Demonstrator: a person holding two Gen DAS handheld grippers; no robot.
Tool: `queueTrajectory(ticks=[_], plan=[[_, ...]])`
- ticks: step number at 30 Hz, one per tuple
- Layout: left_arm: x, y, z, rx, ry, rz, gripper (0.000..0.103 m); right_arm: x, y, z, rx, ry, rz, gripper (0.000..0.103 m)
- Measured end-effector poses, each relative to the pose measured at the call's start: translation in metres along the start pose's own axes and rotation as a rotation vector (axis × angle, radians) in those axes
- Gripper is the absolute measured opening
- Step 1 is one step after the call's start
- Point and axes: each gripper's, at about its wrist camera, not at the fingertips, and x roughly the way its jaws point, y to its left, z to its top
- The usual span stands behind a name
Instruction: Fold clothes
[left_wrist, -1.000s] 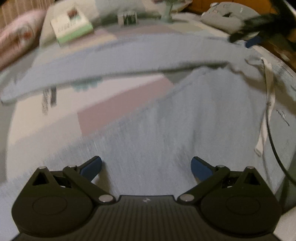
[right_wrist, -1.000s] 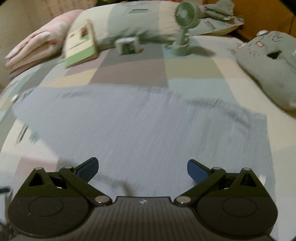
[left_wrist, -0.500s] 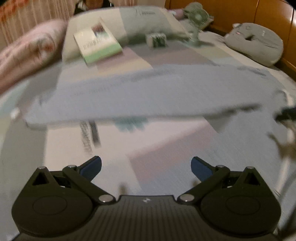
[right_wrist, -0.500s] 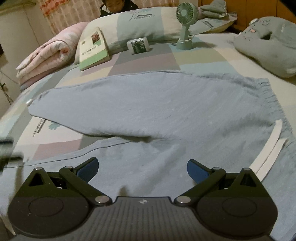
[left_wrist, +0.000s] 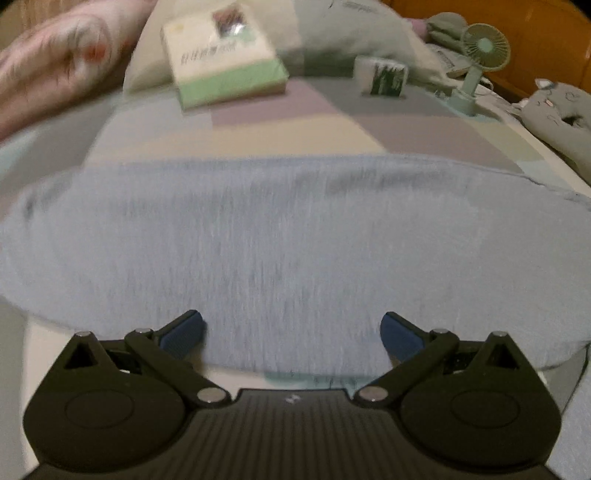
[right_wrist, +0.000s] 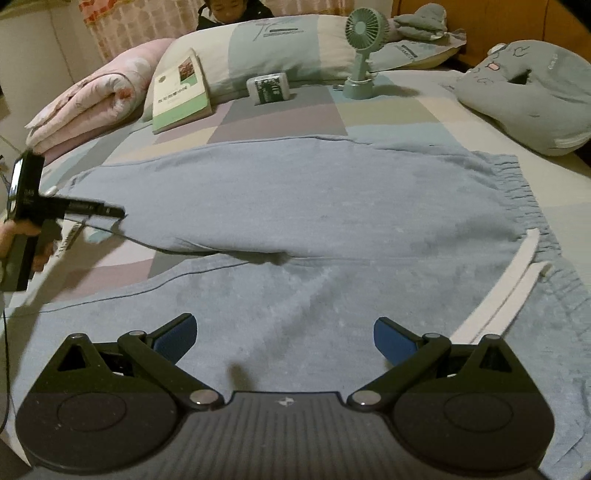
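Right gripper (right_wrist: 282, 338) w/ jaws spread wide, nothing between them, hovering over the near leg of the blue pants (right_wrist: 295, 229); left gripper (left_wrist: 291, 332) likewise spread and empty, right at the near edge of the far leg, close to its cuff end. Pants lie flat on the bed (right_wrist: 280, 114), legs splayed in a V: long axis runs left-right across both views, elastic waistband (right_wrist: 517, 192) w/ white drawstring (right_wrist: 495, 291) at the right, cuffs to the left. So cloth sits straight ahead of and under both grippers; left gripper nearer the cuffs, right nearer crotch and waist. Legs aren't stacked, no fold showing. Beyond the pants: book (right_wrist: 181, 92), small fan (right_wrist: 364, 48), grey plush cushion (right_wrist: 528, 96), pink quilt (right_wrist: 96, 96)
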Motion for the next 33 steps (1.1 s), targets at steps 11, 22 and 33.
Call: queueTrajectory(ticks=[11, 22, 33], plan=[[-0.007, 0.077, 0.020, -0.096, -0.045, 0.058, 0.102, 0.003, 0.004, 0.004, 0.009, -0.030, 0.042, 0.103], [0.008, 0.096, 0.025, -0.095, 0.048, 0.074, 0.102, 0.020, 0.015, 0.019, -0.021, -0.006, 0.094, 0.103], [0.046, 0.063, 0.095, -0.237, 0.030, -0.167, 0.102, 0.042, 0.065, 0.030, -0.178, -0.020, 0.251, 0.103]])
